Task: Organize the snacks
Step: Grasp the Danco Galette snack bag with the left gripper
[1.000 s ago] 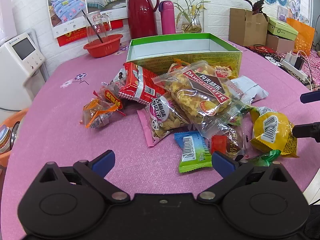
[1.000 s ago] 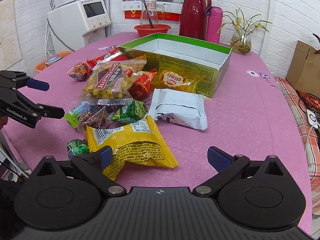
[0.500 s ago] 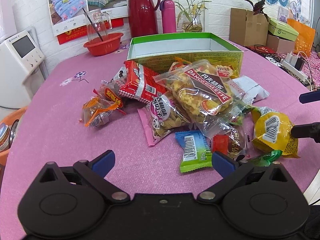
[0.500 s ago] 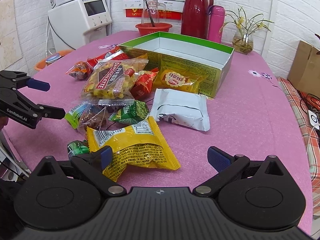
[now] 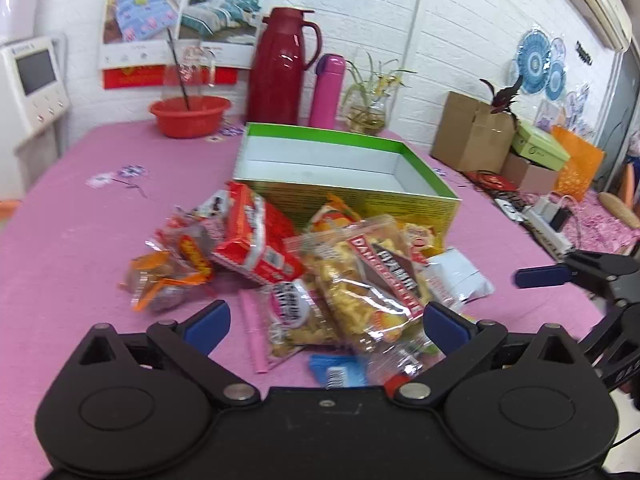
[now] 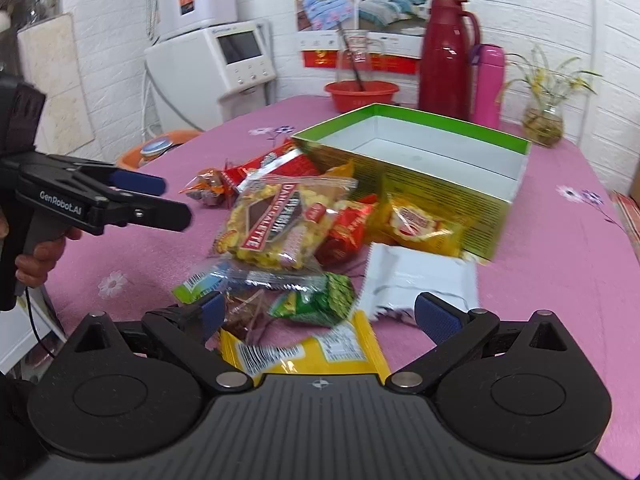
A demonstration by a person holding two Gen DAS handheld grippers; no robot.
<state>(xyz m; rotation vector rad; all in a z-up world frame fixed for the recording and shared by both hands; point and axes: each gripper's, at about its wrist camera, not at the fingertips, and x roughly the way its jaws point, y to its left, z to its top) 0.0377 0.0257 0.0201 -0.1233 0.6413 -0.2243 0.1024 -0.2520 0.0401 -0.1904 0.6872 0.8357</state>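
Note:
A heap of snack packs lies on the pink table in front of an open green box [image 5: 344, 176] whose white inside holds nothing. My left gripper [image 5: 326, 322] is open and hovers over the near side of the heap, just short of the clear bag of yellow snacks [image 5: 368, 276] and beside a red pack [image 5: 256, 240]. My right gripper [image 6: 324, 316] is open too, with a yellow pack [image 6: 304, 354] lying below and between its fingers. A small green pack [image 6: 320, 300] and a white pack [image 6: 420, 280] lie just ahead. The left gripper [image 6: 175, 199] also shows at the left of the right wrist view, held by a hand [image 6: 40, 256].
Behind the box stand a red thermos [image 5: 280, 68], a pink bottle [image 5: 328, 92], a red bowl [image 5: 188, 114] and a plant in a vase [image 5: 368, 112]. A white appliance [image 6: 212, 68] stands off the table's left side. Cardboard boxes [image 5: 472, 136] and a power strip [image 5: 548, 232] are at the right.
Both grippers have moved forward over the heap, so the nearest packs now sit under their bodies. Both stay open and the packs have not shifted.

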